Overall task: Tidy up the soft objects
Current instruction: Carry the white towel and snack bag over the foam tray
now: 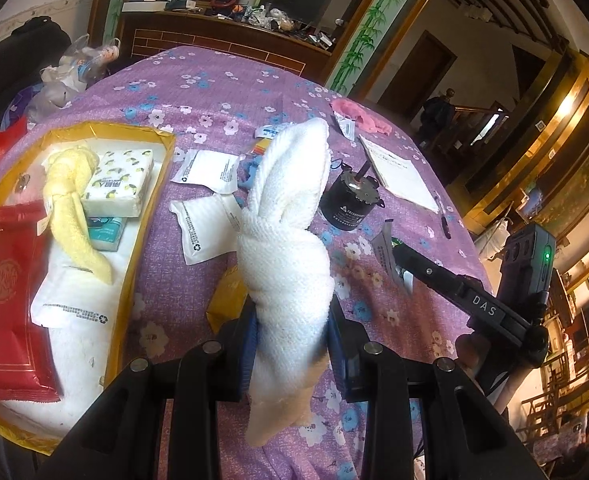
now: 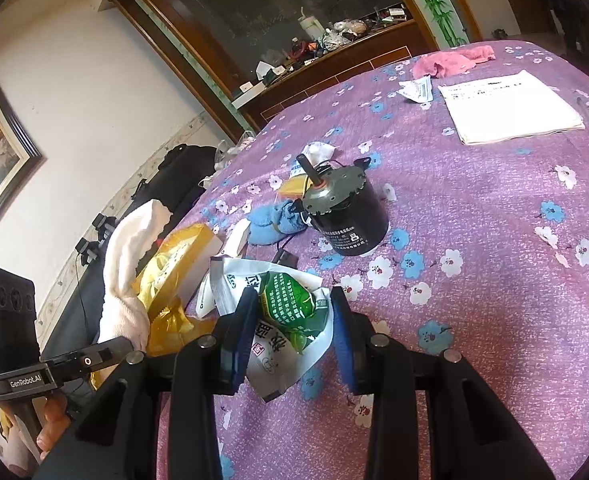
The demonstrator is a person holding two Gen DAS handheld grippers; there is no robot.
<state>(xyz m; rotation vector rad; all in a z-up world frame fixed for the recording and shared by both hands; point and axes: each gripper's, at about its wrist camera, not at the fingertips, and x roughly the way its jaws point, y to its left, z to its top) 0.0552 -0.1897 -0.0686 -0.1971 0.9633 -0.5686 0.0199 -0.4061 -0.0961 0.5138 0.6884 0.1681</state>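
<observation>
Gripping a knotted white towel, the left gripper has its blue fingers clenched on the towel's lower part, below the knot; the towel stands up over the desk, which is covered in a purple flowered cloth, and its loose tail hangs down between the gripper's arms. To the left lies a yellow tray holding a knotted yellow towel, a tissue pack, a red packet and white pouches. More white pouches lie on the cloth just beside the tray. Behind the white towel stand a black motor and, farther off, a paper pad and a pink cloth.

The right gripper has its fingers closed on a green-and-white packet, which is crumpled between them just above the cloth. A blue cloth lies touching the motor's near side.
</observation>
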